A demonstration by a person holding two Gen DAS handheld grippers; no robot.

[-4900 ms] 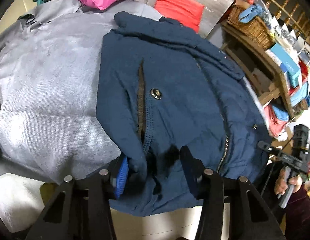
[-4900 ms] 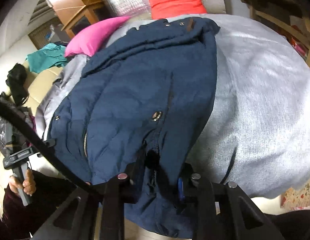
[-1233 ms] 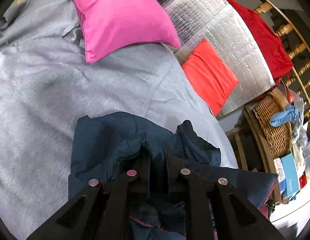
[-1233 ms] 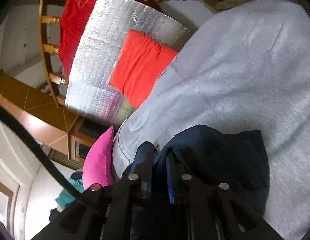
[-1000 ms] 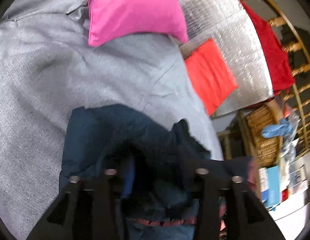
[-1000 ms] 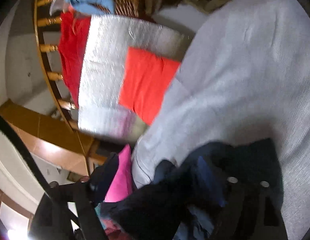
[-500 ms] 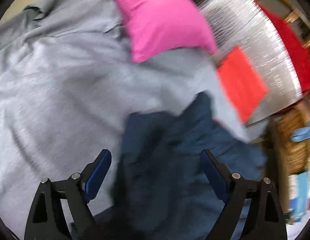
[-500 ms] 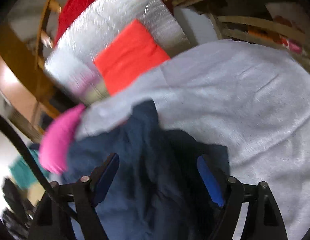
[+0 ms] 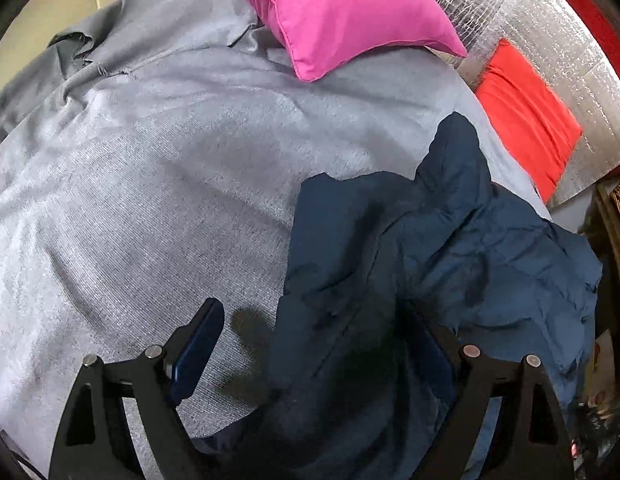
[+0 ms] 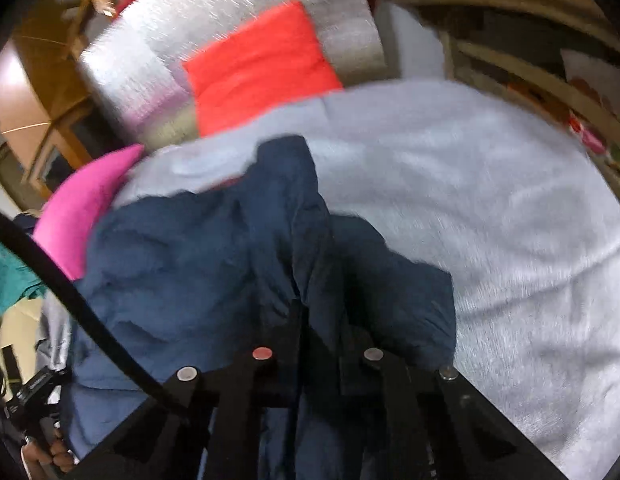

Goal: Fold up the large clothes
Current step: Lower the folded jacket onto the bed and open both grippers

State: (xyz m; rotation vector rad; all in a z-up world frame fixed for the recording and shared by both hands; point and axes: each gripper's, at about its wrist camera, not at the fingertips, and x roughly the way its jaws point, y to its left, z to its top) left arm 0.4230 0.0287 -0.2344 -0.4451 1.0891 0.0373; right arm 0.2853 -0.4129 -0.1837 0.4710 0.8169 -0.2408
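On the grey bed cover near its far edge — navy jacket bunched, left hand-held gripper spread wide over it, right hand-held gripper just clamped — pinching a jacket fold, pink pillow beyond.

The jacket lies bunched on the bedspread before me. Behind it, a pillow rests on the spread, with a cushion to its right against a foil board.
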